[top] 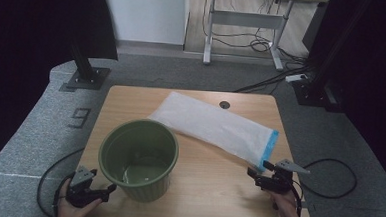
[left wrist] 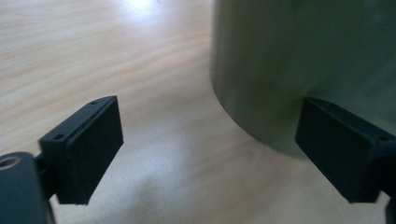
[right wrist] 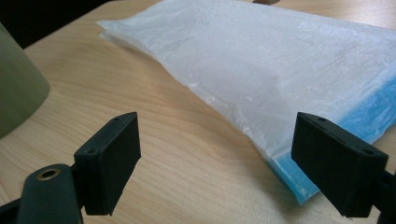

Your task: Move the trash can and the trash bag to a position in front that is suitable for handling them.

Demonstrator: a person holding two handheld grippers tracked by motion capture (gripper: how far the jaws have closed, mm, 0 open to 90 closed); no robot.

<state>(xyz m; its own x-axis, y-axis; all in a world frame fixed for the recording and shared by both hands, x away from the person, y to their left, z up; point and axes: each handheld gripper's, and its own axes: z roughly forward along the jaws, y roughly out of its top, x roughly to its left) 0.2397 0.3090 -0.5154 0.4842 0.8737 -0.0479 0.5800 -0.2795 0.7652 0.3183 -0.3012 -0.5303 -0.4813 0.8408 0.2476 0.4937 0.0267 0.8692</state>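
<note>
The left hand-held gripper (top: pixel 107 190) sits at the near-left corner of the wooden counter (top: pixel 212 184), low, w/ its jaws spread wide and nothing between them. In the left gripper view the same gripper (left wrist: pixel 208 158) has bare wood in the gap; its right-side jaw is just beside the lower wall of the green bucket (left wrist: pixel 299 70), though contact can't be told.

The green bucket (top: pixel 138 158) stands upright on the near-left part of the counter, ribbed outside, open top; inside looks shiny at the bottom.

The right hand-held gripper (top: pixel 255 173) is at the near-right edge, jaws spread apart too, holding nothing. It points at the blue-striped end of the white plastic bag (top: pixel 215 127), which lies flat & diagonal across the middle-to-right of the counter, far end near the bucket rim. In the right gripper view (right wrist: pixel 217 161) the bag (right wrist: pixel 280 60) lies just ahead of the jaws, its blue edge (right wrist: pixel 369 112) close to the right-side jaw, not pinched. The bucket (right wrist: pixel 18 88) shows at that view's left edge.
</note>
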